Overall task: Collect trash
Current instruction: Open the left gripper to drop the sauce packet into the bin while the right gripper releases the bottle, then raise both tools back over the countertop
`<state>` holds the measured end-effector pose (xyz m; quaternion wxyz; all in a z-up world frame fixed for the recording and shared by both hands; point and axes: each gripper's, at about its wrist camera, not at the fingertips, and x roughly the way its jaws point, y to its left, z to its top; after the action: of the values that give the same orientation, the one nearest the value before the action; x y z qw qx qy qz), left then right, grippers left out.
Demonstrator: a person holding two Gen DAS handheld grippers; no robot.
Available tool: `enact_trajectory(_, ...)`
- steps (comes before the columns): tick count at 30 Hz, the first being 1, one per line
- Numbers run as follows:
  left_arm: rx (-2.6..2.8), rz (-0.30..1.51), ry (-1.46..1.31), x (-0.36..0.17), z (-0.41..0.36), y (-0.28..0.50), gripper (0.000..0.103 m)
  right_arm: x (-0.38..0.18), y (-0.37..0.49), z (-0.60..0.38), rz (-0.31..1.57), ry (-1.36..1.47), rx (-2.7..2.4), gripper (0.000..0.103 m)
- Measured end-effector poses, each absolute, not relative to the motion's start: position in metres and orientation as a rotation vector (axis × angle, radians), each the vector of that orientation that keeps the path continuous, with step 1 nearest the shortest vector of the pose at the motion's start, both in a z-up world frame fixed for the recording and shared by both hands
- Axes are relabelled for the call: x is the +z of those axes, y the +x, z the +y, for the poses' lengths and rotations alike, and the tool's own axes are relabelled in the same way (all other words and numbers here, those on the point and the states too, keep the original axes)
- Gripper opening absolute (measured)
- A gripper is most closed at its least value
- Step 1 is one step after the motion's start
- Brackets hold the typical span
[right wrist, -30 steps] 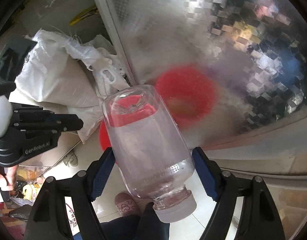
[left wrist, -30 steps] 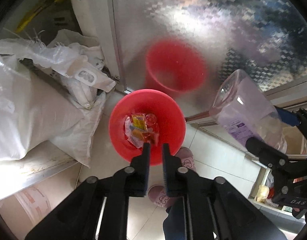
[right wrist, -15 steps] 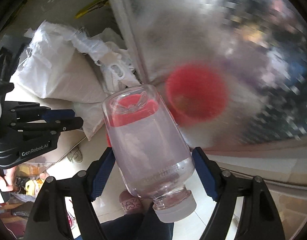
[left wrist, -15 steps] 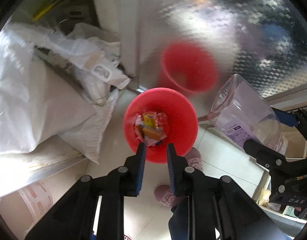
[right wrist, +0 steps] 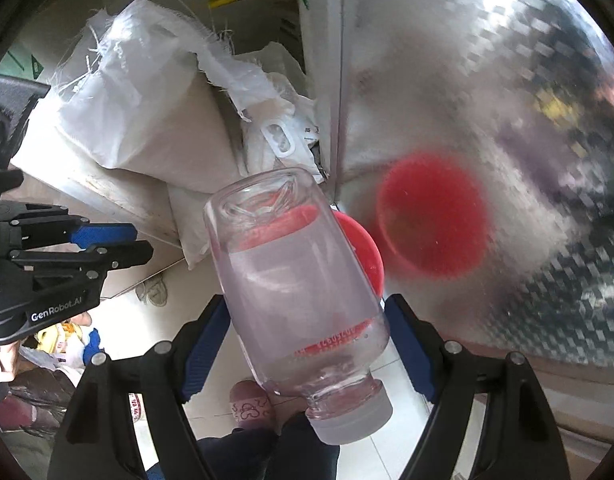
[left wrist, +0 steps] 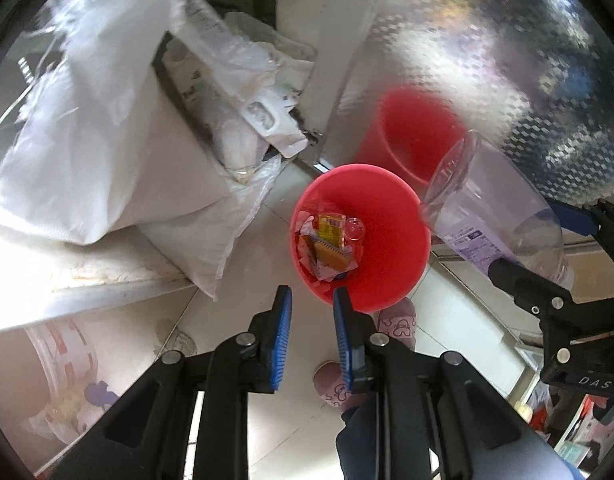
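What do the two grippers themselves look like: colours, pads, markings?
Both are black, angular frames with silver rivets and ribbed blue pads inside the jaws. The left gripper reads "GenRobot.AI" in white in the right wrist view; the right gripper shows white letters "DAS".

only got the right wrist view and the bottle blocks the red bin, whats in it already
observer: Crumpled snack wrappers, orange and yellow, lie at the bottom of the red bin.
operator: is the left gripper carrying anything
observer: No. The left gripper has its fingers apart with nothing between them, just short of the bin's near rim.
operator: any label on the bottle
observer: Yes, the bottle has a pale purple label on the side facing the left camera.
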<state>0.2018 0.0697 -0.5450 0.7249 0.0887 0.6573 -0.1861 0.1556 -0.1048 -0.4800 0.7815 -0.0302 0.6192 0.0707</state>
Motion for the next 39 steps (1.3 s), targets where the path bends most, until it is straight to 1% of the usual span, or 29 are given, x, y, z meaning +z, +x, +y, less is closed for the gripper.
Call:
enact_trajectory(5,-0.400,1.450,0.176,-0.538,0.075,0.197,0.019,-0.481,0.156,-0.102,1.364,-0.043,0.168,0.078)
enact_trajectory(6,-0.398,1.448,0.175,-0.536,0.076,0.195,0.019,-0.477,0.155,-0.100,1.353,-0.052,0.163,0.080)
enact_trajectory(7,-0.394,1.446,0.173,-0.532,0.077,0.194,0.019,-0.473,0.154,-0.099,1.340,-0.063,0.157,0.086)
enact_trajectory(8,-0.390,1.445,0.168,-0.530,0.077,0.193,0.019,-0.470,0.153,-0.099,1.328,-0.070,0.154,0.090)
enact_trajectory(13,-0.374,1.429,0.159,-0.507,0.078,0.185,0.019,-0.452,0.148,-0.098,1.315,-0.075,0.159,0.090)
enact_trajectory(16,-0.366,1.418,0.156,-0.486,0.080,0.178,0.019,-0.432,0.142,-0.095,1.273,-0.114,0.150,0.090)
enact_trajectory(20,-0.353,1.407,0.149,-0.448,0.082,0.168,0.019,-0.401,0.137,-0.094,1.276,-0.111,0.163,0.090)
enact_trajectory(23,-0.347,1.395,0.125,-0.409,0.087,0.160,0.019,-0.365,0.132,-0.090,1.259,-0.125,0.165,0.090)
enact_trajectory(24,-0.343,1.389,0.122,-0.395,0.088,0.158,0.023,-0.351,0.130,-0.088,1.249,-0.133,0.165,0.090)
enact_trajectory(25,-0.335,1.381,0.124,-0.380,0.089,0.155,0.030,-0.338,0.128,-0.086,1.237,-0.141,0.161,0.090)
enact_trajectory(26,-0.335,1.369,0.126,-0.366,0.090,0.152,0.042,-0.324,0.126,-0.085,1.228,-0.145,0.160,0.090)
enact_trajectory(27,-0.341,1.351,0.129,-0.350,0.091,0.150,0.044,-0.311,0.124,-0.085,1.222,-0.147,0.158,0.090)
enact_trajectory(33,-0.332,1.286,0.152,-0.276,0.095,0.139,0.044,-0.241,0.114,-0.086,1.185,-0.135,0.103,0.090)
enact_trajectory(37,-0.349,1.258,0.144,-0.237,0.094,0.135,0.045,-0.202,0.107,-0.086,1.158,-0.109,0.097,0.090)
enact_trajectory(39,-0.358,1.231,0.157,-0.218,0.092,0.134,0.055,-0.185,0.103,-0.087,1.140,-0.104,0.085,0.090)
